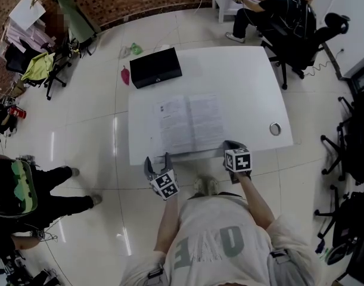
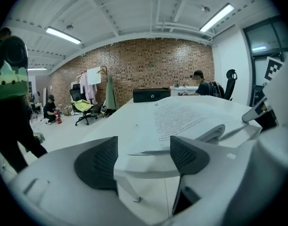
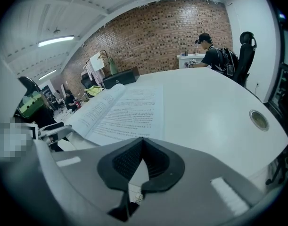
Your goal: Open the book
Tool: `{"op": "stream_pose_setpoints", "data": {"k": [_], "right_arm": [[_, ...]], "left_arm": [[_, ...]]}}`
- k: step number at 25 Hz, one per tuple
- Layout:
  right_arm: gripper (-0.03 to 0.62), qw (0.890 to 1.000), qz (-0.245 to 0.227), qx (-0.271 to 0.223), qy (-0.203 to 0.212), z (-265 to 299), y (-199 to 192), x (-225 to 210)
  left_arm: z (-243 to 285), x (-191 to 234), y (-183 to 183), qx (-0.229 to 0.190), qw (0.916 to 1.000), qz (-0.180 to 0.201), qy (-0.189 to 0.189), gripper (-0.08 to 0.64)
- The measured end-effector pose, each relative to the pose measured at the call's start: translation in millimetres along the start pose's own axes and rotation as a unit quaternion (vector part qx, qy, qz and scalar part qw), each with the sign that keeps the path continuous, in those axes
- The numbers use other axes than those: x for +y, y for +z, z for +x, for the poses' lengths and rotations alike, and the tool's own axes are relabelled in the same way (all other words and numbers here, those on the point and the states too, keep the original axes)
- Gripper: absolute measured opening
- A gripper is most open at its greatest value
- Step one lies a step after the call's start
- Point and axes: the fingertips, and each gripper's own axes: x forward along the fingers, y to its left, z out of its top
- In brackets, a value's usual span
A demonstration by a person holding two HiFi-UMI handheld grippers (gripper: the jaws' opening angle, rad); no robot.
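Looking down, we've got the book (image 1: 187, 124) lying flat open on the white desk (image 1: 253, 82), two printed pages up, its near edge close to the desk's near rim. Our left claw (image 2: 144, 147) stands wide apart with nothing gripped. Through the gap we see the desk's rim and the edge of the book's left page beyond, not touching either pad. That claw hangs just off the near rim, by the book's left corner. Our right claw (image 3: 143, 142) is pressed together, pad on pad, nothing between. It sits at the near rim beside the book's right corner, and we can't tell whether it touches the page. Past the book, a black box (image 1: 155, 67) sits at the far left corner of the desk. A round grommet (image 1: 275, 128) shows at the right, well apart from the book. A person (image 1: 271, 8) sits beyond the desk.
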Motion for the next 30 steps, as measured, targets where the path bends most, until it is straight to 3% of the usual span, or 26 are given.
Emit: {"op": "stream_pose_setpoints", "data": {"k": [5,7,9,10,16,20,23,26,30], "right_arm": [[0.005,1.000,-0.003,-0.004,-0.005,1,2,-1],[0.005,1.000,0.000,-0.001,-0.001,2,1,0],[0.005,1.000,0.008,-0.002,0.013,-1,2,2],[0.005,1.000,0.012,-0.011,0.025,-6,6,6],[0.005,0.986,0.041,-0.114,0.114,-72,47,54],[0.005,0.978,0.032,-0.159,0.132,-104,66,74],[0.005,0.977,0.013,-0.175,0.119,-109,75,84],[0.005,0.978,0.008,-0.175,0.111,-111,69,88],[0.005,0.972,0.018,-0.194,0.132,-123,63,102]], "left_arm": [[-2,1,7,-0.008,0.9999,-0.008,-0.008,0.322],[-6,-2,16,-0.018,0.9994,-0.013,-0.027,0.228],[-11,-10,37,-0.045,0.9974,-0.012,-0.054,0.042],[-15,-15,52,-0.064,0.9953,-0.017,-0.070,0.015],[-54,-38,143,-0.187,0.9686,-0.074,-0.146,0.017],[-71,-59,169,-0.215,0.9502,-0.060,-0.217,0.018],[-68,-67,160,-0.195,0.9475,-0.049,-0.249,0.018],[-63,-67,139,-0.160,0.9473,-0.078,-0.266,0.018],[-64,-51,126,-0.151,0.9514,-0.080,-0.256,0.018]]}}
